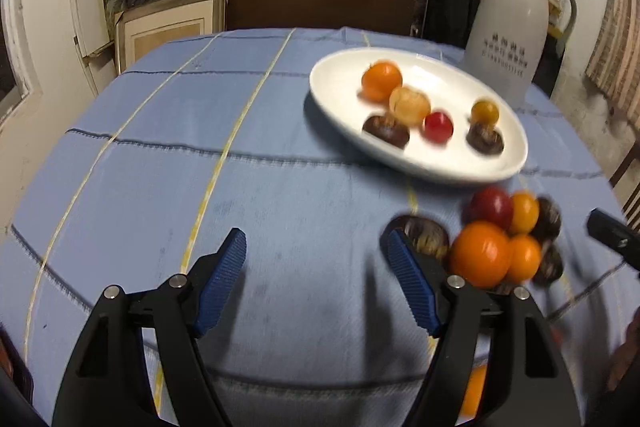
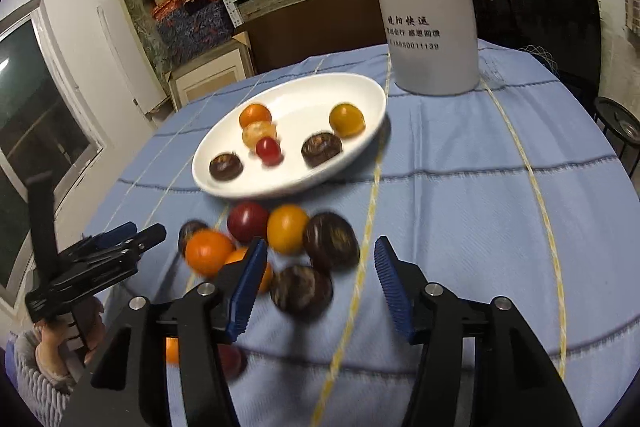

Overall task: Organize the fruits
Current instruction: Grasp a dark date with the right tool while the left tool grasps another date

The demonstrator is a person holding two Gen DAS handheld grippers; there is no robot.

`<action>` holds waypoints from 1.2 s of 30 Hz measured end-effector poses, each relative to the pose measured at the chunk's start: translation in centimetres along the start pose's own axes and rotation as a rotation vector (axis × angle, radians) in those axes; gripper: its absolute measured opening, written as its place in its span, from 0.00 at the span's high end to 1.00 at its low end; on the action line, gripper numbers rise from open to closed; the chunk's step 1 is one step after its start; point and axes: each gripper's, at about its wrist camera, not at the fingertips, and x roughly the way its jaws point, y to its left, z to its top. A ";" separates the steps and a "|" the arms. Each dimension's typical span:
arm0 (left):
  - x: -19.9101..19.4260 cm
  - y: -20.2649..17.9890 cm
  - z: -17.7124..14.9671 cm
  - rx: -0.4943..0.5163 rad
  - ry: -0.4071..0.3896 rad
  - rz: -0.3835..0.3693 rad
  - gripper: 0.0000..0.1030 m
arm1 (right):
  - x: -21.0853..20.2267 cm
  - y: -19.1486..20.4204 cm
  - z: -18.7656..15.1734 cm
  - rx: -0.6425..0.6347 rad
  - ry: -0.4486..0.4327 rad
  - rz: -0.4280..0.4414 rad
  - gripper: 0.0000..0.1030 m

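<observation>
The left gripper [image 1: 314, 283], black with ribbed blue pads, hangs low over the blue checked tablecloth [image 1: 160, 147] with its fingers spread wide and nothing between them. The right gripper [image 2: 320, 287] is tilted down near the cloth's near edge, jaws also wide apart and empty.

The oval white ceramic plate [image 2: 352, 95] sits toward the far edge, just in front of the tall white plastic jug [image 2: 432, 27]. Six fruits lie on it: one orange, one peeled pale-orange one, one small red, one yellow and two dark brown. Beside the plate's near rim lies the loose fruit cluster [image 2: 280, 243], blurred; I count about seven there, orange, red, yellow and dark brown.

The dark brown round fruit [image 2: 301, 291] lies between the right gripper's fingers, nearer its left pad, untouched. The cluster sits just right of the left gripper's right finger.
</observation>
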 end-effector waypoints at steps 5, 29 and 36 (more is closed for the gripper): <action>-1.4 -1.3 -0.7 0.056 -0.072 0.023 0.30 | 0.3 0.3 -1.0 -0.024 0.033 -0.010 0.44; -1.4 -4.2 -0.9 0.184 -0.108 0.071 0.30 | 4.4 3.3 -2.4 -0.157 0.134 -0.044 0.46; -1.4 -4.3 -0.9 0.193 -0.108 0.071 0.30 | 4.6 3.3 -2.3 -0.164 0.133 -0.058 0.58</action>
